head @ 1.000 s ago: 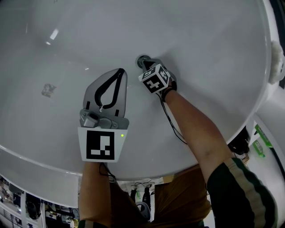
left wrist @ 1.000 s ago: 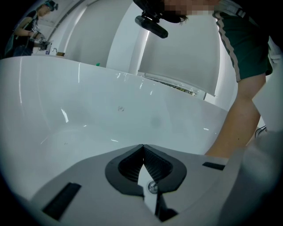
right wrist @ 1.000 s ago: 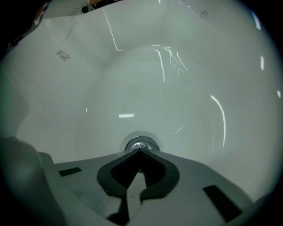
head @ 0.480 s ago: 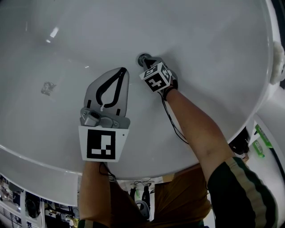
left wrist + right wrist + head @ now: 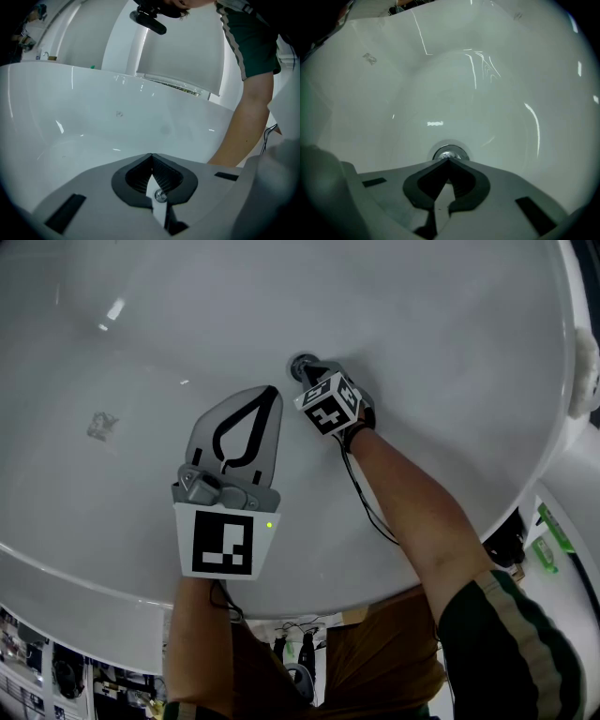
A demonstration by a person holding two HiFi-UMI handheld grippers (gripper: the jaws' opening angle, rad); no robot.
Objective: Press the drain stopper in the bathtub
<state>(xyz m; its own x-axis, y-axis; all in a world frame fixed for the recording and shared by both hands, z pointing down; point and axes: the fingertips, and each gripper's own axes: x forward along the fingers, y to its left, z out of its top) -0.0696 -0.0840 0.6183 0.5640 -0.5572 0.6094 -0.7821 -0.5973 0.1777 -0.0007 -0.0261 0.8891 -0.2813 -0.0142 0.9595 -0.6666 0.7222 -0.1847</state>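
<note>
Sitting low in the bathtub (image 5: 422, 324), the drain stopper (image 5: 449, 153) lies straight ahead of the clenched right gripper (image 5: 448, 160), seemingly touching its tips, nearer than the clenched, empty left gripper (image 5: 151, 154)

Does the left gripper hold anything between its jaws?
No, the left gripper has its jaws shut tip to tip, and nothing sits in the hollow behind the tips.

Open bathtub (image 5: 422, 315) floor around drain stopper (image 5: 299, 364)

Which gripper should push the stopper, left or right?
Right. The right gripper, tips shut, is at the stopper; the left gripper is off to the side over bare tub.
</note>
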